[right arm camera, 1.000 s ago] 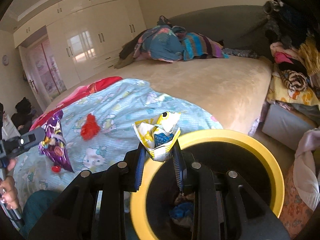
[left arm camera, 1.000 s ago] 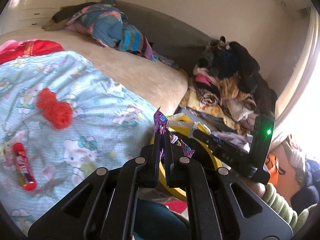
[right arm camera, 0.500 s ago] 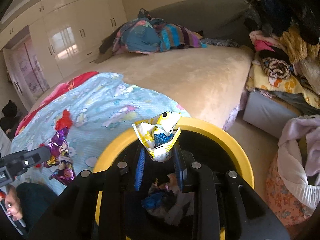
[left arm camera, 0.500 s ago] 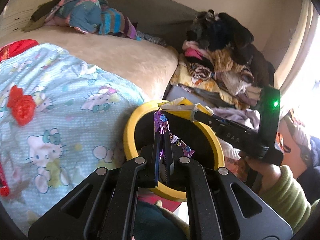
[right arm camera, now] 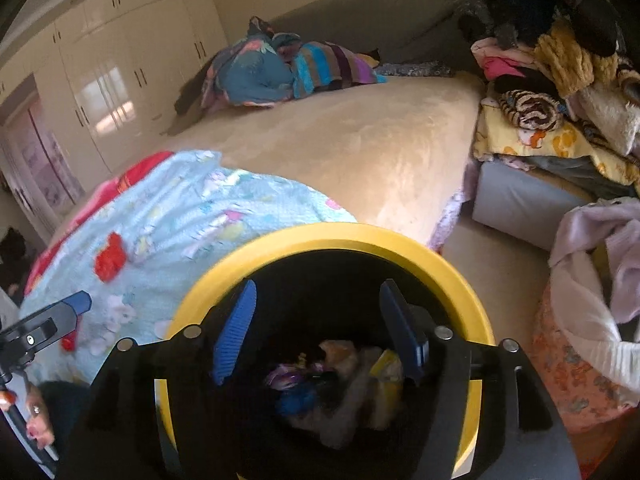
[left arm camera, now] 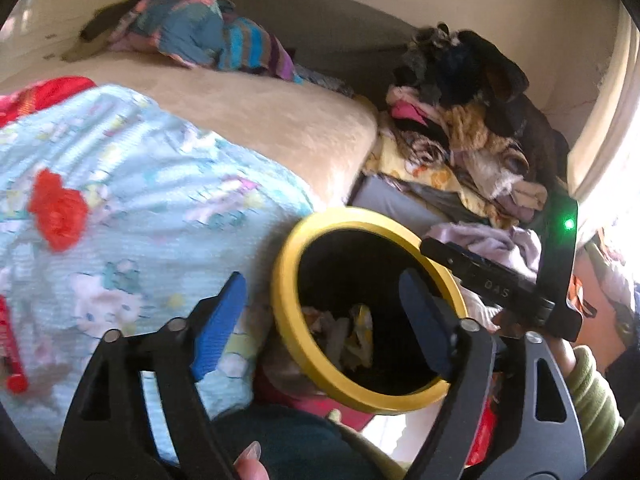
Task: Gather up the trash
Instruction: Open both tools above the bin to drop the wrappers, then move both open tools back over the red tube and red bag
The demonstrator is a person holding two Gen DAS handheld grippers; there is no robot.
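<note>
Over the yellow-rimmed bin (right arm camera: 332,240) both the left gripper (left arm camera: 320,320) and right gripper (right arm camera: 316,328) hang with jaws opening, nothing between them (wrappers lie inside), while the red scrap (left arm camera: 60,212) on the blanket (left arm camera: 168,184) sits up-left, nearer the left

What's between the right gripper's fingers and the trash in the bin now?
Nothing. In the right wrist view the right gripper, jaws opening and empty, hangs over the yellow-rimmed bin; only open space separates it from the trash pile at the bottom.
</note>
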